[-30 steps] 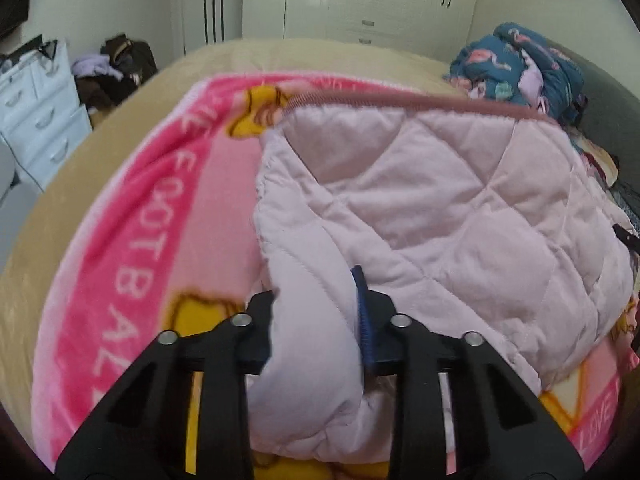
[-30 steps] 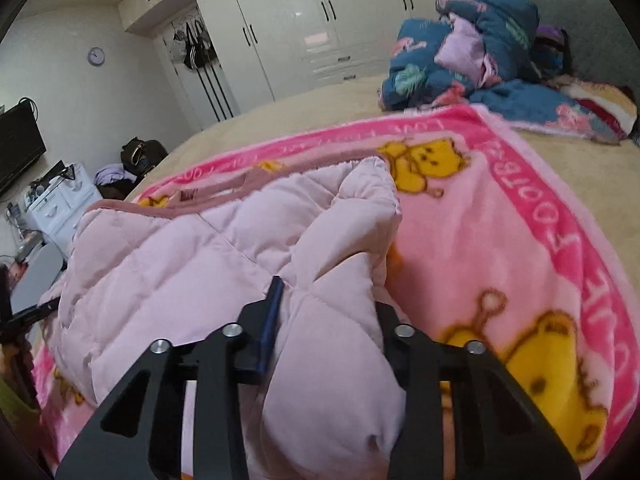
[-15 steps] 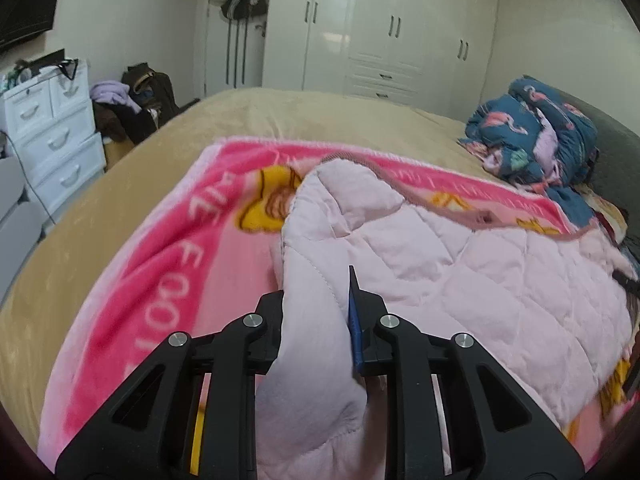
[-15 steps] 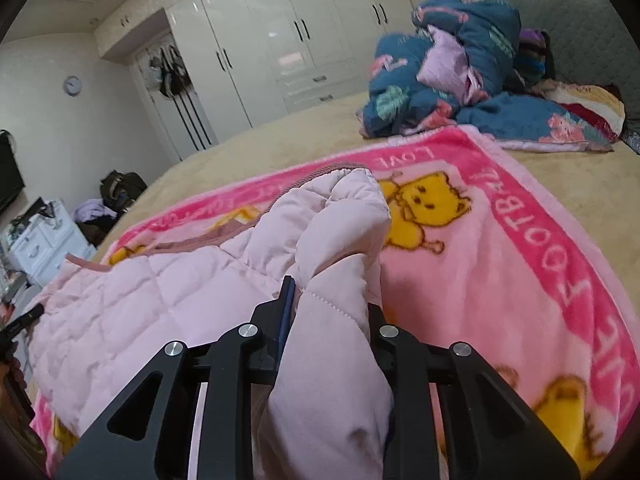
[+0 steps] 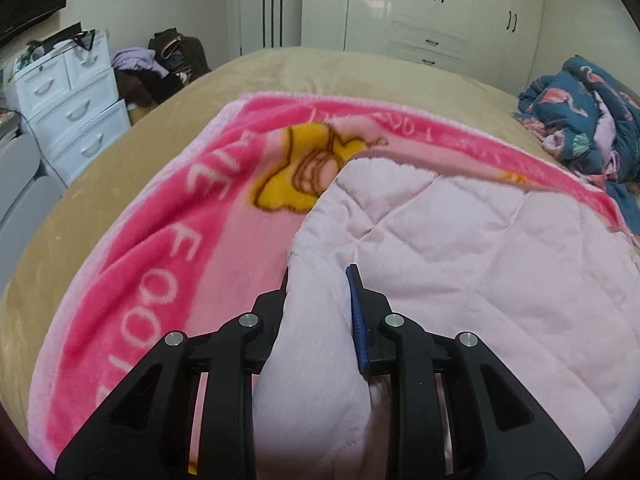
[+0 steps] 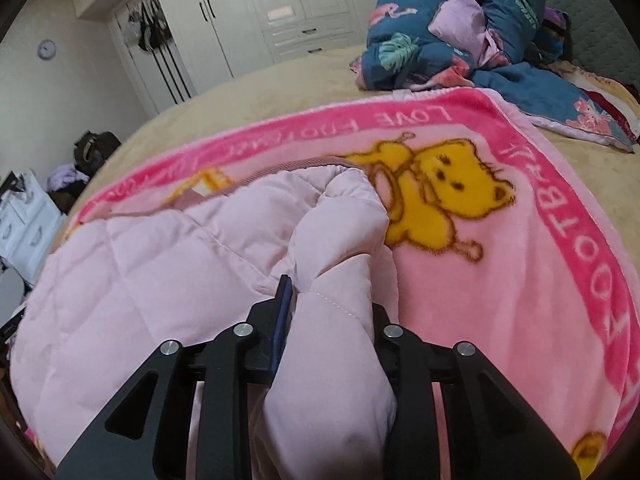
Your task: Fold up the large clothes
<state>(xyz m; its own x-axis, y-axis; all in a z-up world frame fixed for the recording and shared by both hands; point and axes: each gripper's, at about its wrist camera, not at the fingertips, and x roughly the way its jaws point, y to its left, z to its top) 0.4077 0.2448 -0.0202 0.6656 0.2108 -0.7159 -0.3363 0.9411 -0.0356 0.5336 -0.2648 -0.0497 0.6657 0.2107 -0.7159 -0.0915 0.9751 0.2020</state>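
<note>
Bed [image 5: 100, 184] with one pink blanket [image 5: 168, 264], one quilted jacket [image 5: 480, 264], two grippers clamped on it, left gripper [image 5: 320, 280], right gripper [image 6: 330, 292]

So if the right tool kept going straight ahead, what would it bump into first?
Probably more of the pale pink quilted jacket the right tool already grips, bunched just ahead; beyond lies the pink bear-print fleece blanket. Depth is unclear.

Blanket [image 5: 168, 248] lettering blurs at the far border; jacket [image 5: 480, 264] covers its middle.

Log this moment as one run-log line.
left gripper: shut on jacket | right gripper: shut on jacket | jacket: on blanket
</note>
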